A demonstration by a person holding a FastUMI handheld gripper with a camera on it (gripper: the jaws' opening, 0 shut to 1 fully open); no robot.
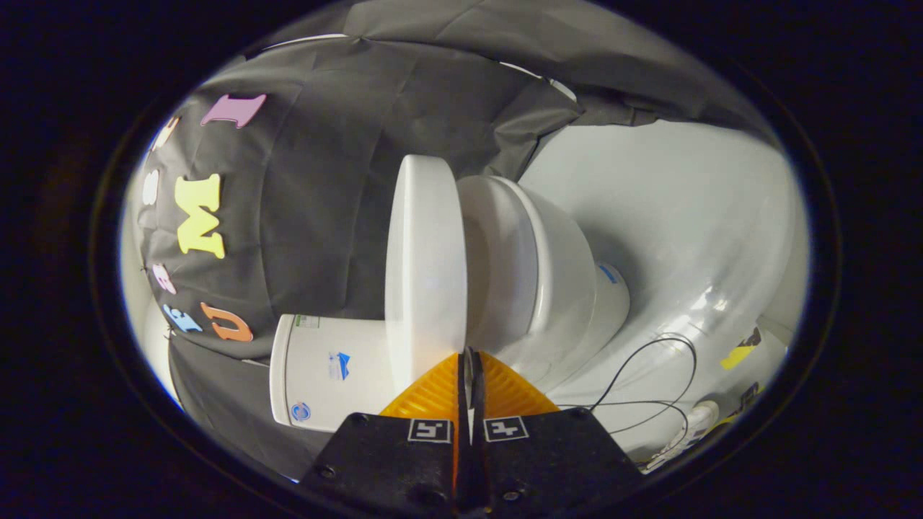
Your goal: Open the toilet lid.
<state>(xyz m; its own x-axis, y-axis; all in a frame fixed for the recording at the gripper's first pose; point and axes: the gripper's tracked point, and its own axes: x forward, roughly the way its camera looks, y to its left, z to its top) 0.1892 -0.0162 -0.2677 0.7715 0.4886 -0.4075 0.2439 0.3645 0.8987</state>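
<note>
White toilet lid (425,267) just ahead of closed gripper (470,358)

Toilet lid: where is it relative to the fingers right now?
In the gripper view the lid stands just ahead of the closed fingers, its edge at their tips, lifted off the seat, with the tank on its other side.

Tool (470,360): fingers drawn together with only a thin slit between them, tips at the rim of the round white plastic toilet lid (425,267). Lid stands raised off the white ceramic bowl (570,281). White cistern (328,371) lies beyond the lid. Thin black cable (649,375) trails beside the bowl on the white floor (685,216).
</note>
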